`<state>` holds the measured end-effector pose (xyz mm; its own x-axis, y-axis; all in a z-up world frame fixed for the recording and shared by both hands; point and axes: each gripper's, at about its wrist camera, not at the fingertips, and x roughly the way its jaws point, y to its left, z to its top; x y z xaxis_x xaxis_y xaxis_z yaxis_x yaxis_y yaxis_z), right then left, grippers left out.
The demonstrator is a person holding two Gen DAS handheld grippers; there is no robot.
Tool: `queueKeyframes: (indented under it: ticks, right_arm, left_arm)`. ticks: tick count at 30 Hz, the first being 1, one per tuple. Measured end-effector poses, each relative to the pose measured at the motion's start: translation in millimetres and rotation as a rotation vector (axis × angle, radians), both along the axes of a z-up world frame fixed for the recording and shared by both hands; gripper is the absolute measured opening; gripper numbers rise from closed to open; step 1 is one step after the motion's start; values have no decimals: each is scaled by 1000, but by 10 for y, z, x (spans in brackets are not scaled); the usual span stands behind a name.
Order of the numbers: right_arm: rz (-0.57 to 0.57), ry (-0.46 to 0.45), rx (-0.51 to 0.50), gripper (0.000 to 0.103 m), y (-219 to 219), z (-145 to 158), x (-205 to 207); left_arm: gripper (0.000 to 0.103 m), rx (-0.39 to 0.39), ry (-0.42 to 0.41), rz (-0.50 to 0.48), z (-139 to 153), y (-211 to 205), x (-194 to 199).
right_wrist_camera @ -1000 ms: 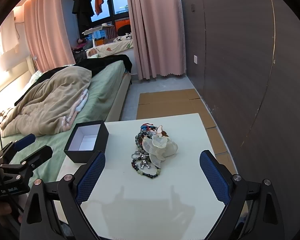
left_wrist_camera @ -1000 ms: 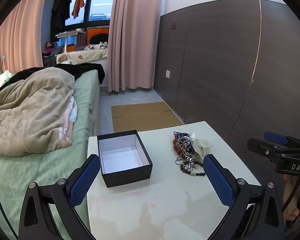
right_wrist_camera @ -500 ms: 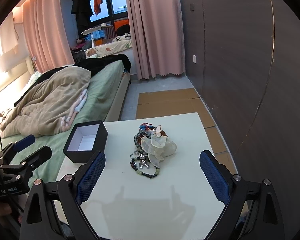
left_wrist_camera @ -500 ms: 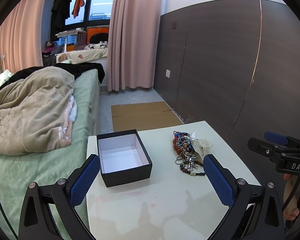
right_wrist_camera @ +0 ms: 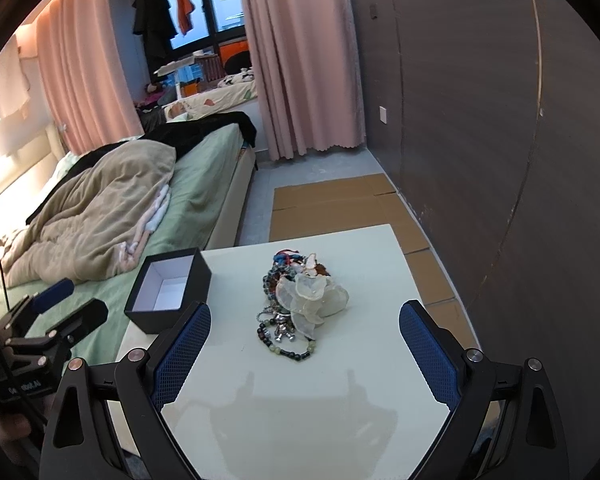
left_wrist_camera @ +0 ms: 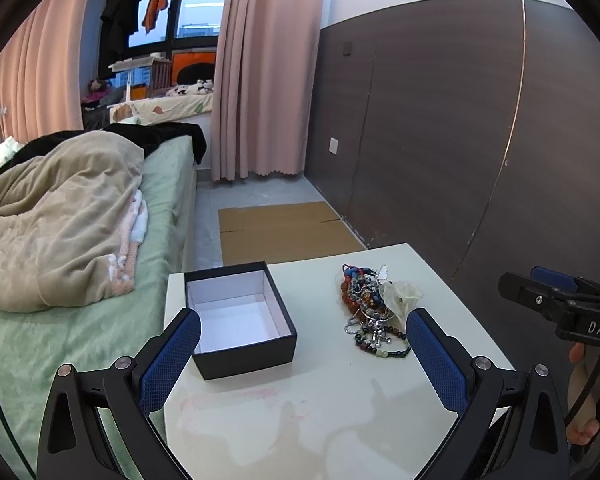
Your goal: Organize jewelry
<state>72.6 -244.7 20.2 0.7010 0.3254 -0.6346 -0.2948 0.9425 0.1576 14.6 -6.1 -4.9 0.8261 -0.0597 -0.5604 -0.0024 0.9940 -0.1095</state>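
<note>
Tangled heap of beaded jewelry (right_wrist_camera: 290, 312), topped by a pale sheer flower piece (right_wrist_camera: 314, 298), lying mid-worktop (right_wrist_camera: 340, 420); open black box (left_wrist_camera: 236, 316) with white lining, nothing inside, just beside the heap toward the bed (left_wrist_camera: 80, 240). Right claw (right_wrist_camera: 305, 354) spread wide and holding nothing, poised short of the heap; left claw (left_wrist_camera: 303, 354) likewise wide and unloaded, fronting the box. Opening step, nothing yet sorted. Next move, by judgement: advancing the right claw onto one strand at the heap's near edge, pinching it free without dragging the tangle.
</note>
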Motion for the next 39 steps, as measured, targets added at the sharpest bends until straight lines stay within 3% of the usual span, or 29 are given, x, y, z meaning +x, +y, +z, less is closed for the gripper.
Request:
queueKeyframes:
  ticks: [9,19,28,39]
  right_arm:
    - [-67,67,100,96,-215,-44,253]
    - [-117,155,169,96,-381,-181,555]
    - [-158,255,200,96,-551,-374,749]
    - [-201,310,227,96,-722,-473,939]
  left_arm:
    - [102,-38,33,-27,-83,-83,289]
    - [91,-36,67,-77,-199,-314,616]
    - [84,-15,111,-139,-350,-605,859]
    - [79,-20,183,-172,-621,-806,1179]
